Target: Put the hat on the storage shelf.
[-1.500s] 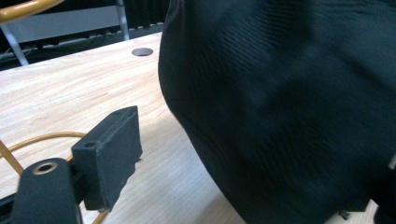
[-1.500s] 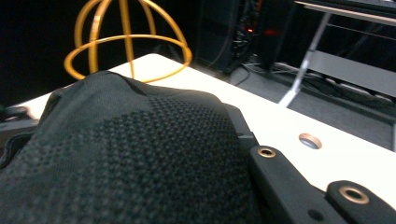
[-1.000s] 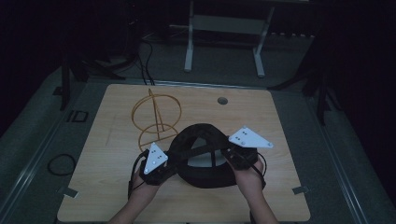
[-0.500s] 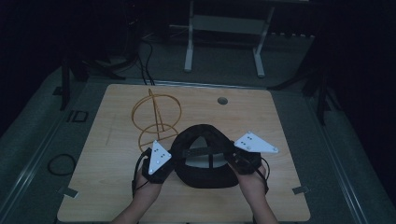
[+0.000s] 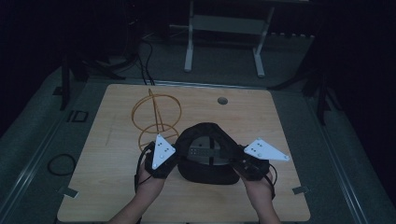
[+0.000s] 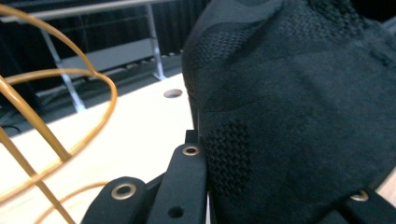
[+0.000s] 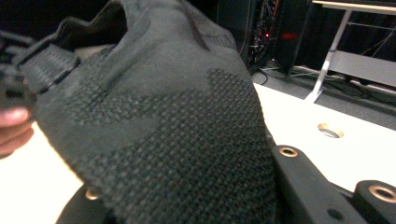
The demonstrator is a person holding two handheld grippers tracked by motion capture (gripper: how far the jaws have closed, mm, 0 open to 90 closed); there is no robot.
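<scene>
Black knit cap (image 5: 208, 156) being gripped by left gripper (image 5: 172, 161) | right gripper (image 5: 237, 163) jaws loosening, fabric lying between them | beside wire stand (image 5: 156, 116), wooden table (image 5: 107, 140)

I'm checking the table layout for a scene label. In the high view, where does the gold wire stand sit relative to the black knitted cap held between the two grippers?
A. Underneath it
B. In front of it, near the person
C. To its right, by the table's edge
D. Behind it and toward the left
D: the gold wire stand rises farther back and left of the black knitted cap, apart from it on the wooden table.
</scene>
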